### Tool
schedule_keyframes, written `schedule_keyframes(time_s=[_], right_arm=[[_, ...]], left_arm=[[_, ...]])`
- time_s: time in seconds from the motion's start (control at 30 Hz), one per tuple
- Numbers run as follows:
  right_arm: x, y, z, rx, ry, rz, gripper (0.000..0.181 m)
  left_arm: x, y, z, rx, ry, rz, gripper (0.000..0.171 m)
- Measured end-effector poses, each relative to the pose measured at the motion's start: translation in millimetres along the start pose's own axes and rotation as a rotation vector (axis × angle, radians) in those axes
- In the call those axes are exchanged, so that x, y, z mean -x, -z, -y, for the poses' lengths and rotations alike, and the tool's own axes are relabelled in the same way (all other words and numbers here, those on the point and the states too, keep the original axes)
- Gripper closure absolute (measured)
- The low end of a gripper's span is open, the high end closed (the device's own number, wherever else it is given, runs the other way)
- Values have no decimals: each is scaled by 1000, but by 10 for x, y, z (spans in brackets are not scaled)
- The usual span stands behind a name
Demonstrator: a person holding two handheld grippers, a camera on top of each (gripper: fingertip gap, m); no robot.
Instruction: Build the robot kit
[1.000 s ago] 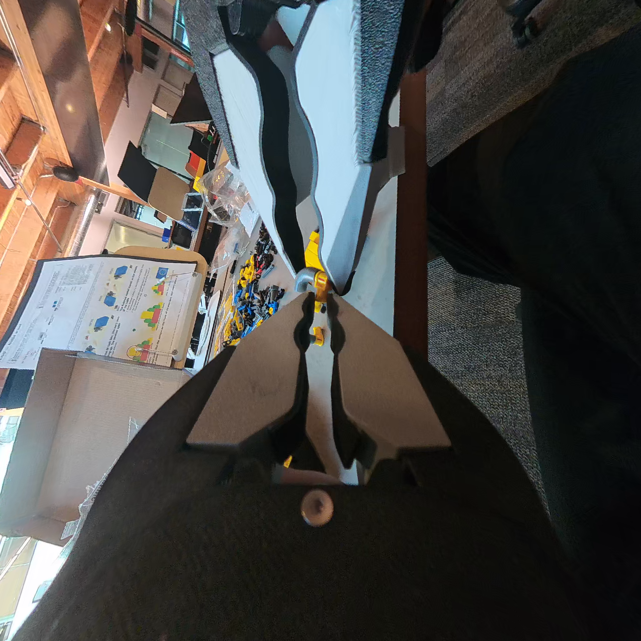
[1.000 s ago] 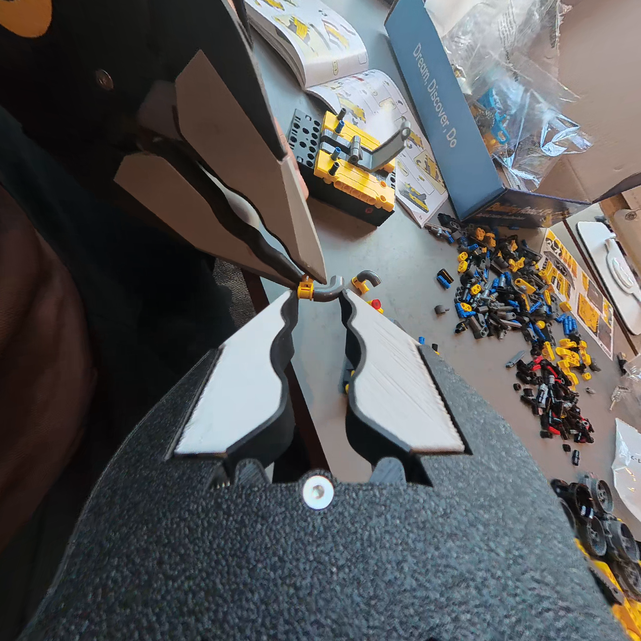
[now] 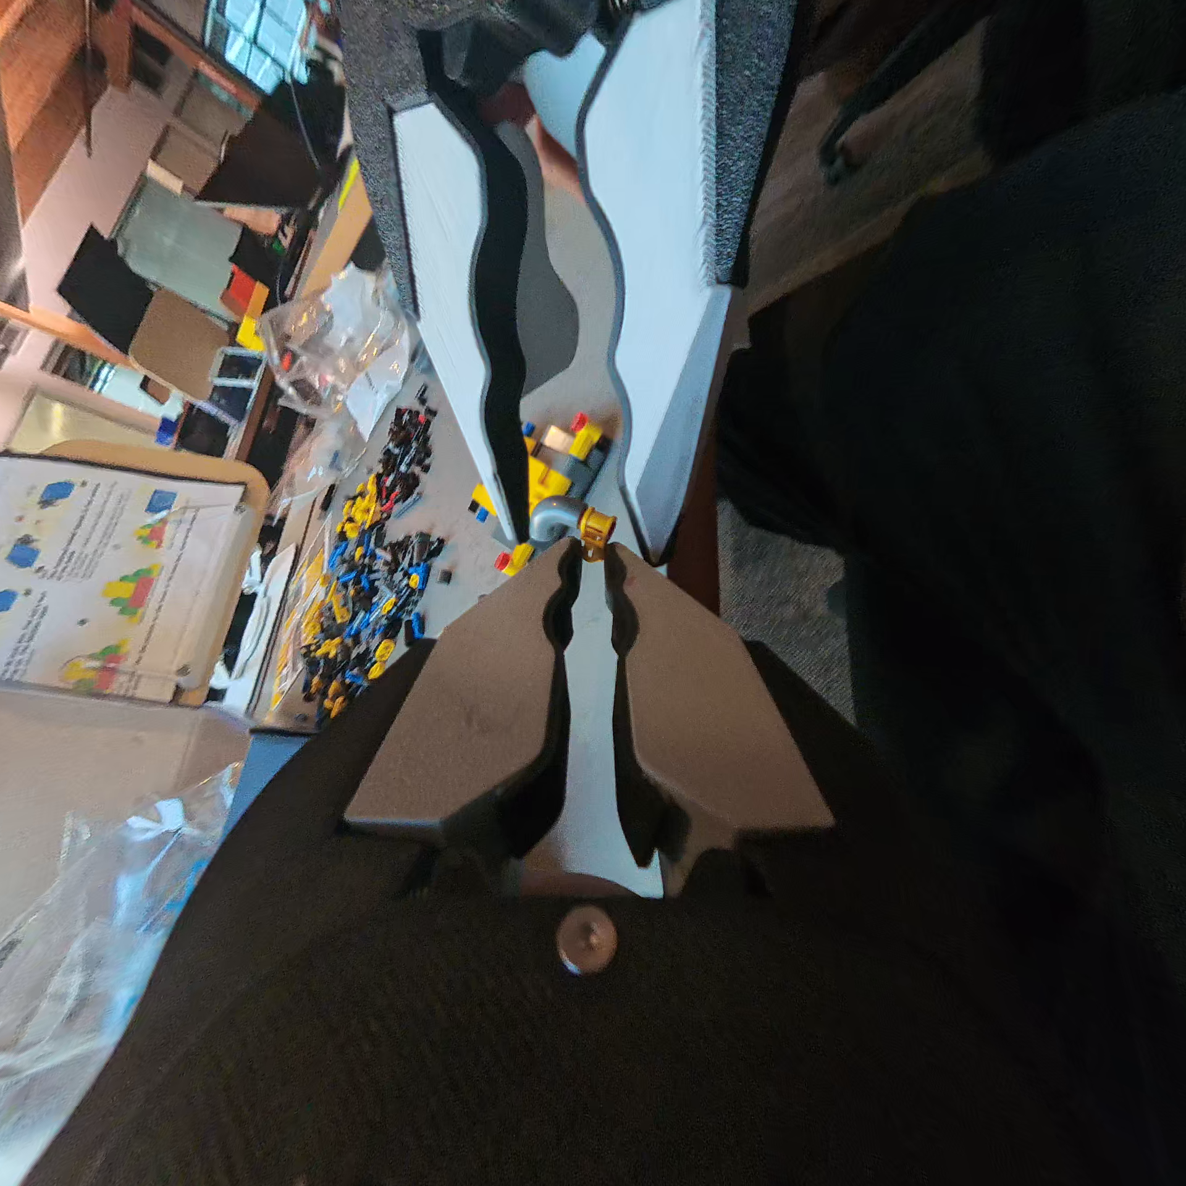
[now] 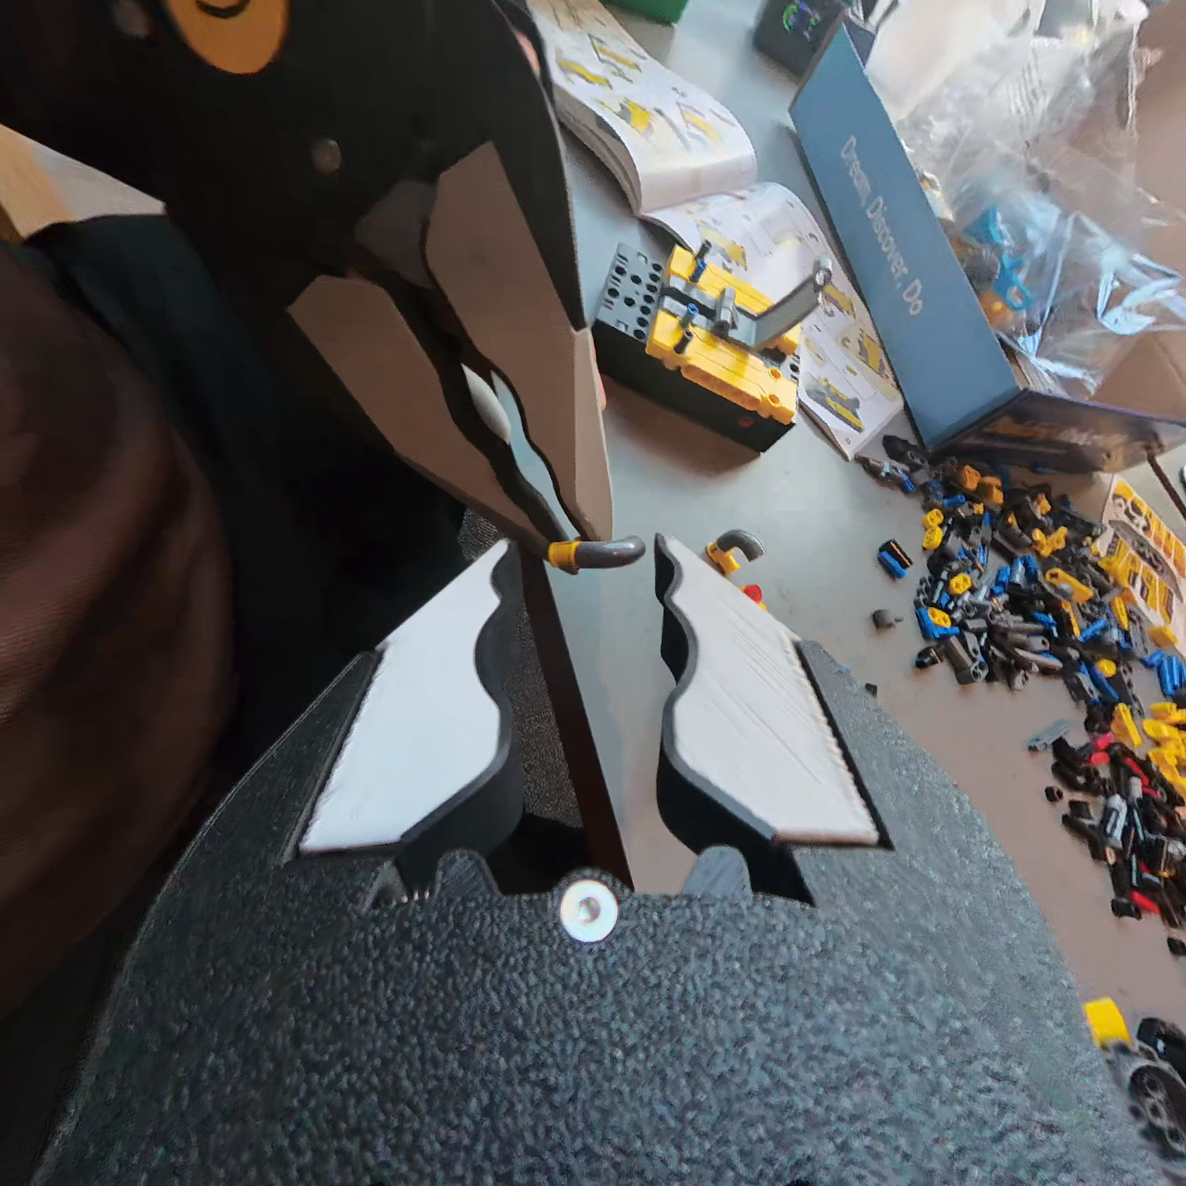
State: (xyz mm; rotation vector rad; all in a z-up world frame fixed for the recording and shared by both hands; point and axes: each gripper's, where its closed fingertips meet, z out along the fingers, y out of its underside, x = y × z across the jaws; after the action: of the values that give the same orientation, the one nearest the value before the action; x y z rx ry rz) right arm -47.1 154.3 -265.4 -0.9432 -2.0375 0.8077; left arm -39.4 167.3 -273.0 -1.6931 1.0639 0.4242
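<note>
Yellow connector with grey elbow piece [image 4: 593,553]: pinched in the left gripper [image 3: 592,550] tips, above the grey table [image 4: 738,488] edge. Right gripper [image 4: 583,552]: jaws spread, empty, facing it. Loose brick pile [image 4: 1052,629] at 3 o'clock; yellow-black assembly [image 4: 706,346], instruction booklet [image 4: 654,122], blue box [image 4: 898,257] at 1 o'clock.

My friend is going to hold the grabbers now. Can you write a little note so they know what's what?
Left gripper: jaws shut on the yellow end of a bent grey tube, held up by the table edge.
Right gripper: jaws open, one either side of the tube's grey end, not clamped on it.
On the table: a second bent tube, a half-built yellow and black block, an open booklet and a pile of loose pieces.
So far only one gripper holds the tube; the pile is unsorted.
</note>
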Motion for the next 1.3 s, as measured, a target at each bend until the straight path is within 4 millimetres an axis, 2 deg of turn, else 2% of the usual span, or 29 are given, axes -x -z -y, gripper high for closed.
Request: schedule_keyframes(time_s=[0.07, 0.3, 0.37, 0.47, 0.63, 1.0, 1.3], right_arm=[[46, 49, 94, -61, -15, 31, 143], [-57, 373, 577, -365, -191, 102, 144], [-86, 451, 676, -422, -216, 112, 146], [-147, 564, 766, -496, -235, 112, 158], [-152, 564, 745, -487, -228, 102, 155], [-59, 594, 766, -549, -376, 286, 152], [-219, 462, 575, -440, -381, 130, 153]], left_arm=[[5, 74, 87, -93, 79, -47, 168], [325, 368, 490, -418, 392, -50, 168], [391, 425, 580, -482, 480, -61, 168], [418, 462, 643, -523, 578, -107, 167], [421, 458, 658, -522, 659, -156, 168], [367, 497, 770, -544, 703, -231, 167], [395, 319, 571, -449, 851, -206, 168]])
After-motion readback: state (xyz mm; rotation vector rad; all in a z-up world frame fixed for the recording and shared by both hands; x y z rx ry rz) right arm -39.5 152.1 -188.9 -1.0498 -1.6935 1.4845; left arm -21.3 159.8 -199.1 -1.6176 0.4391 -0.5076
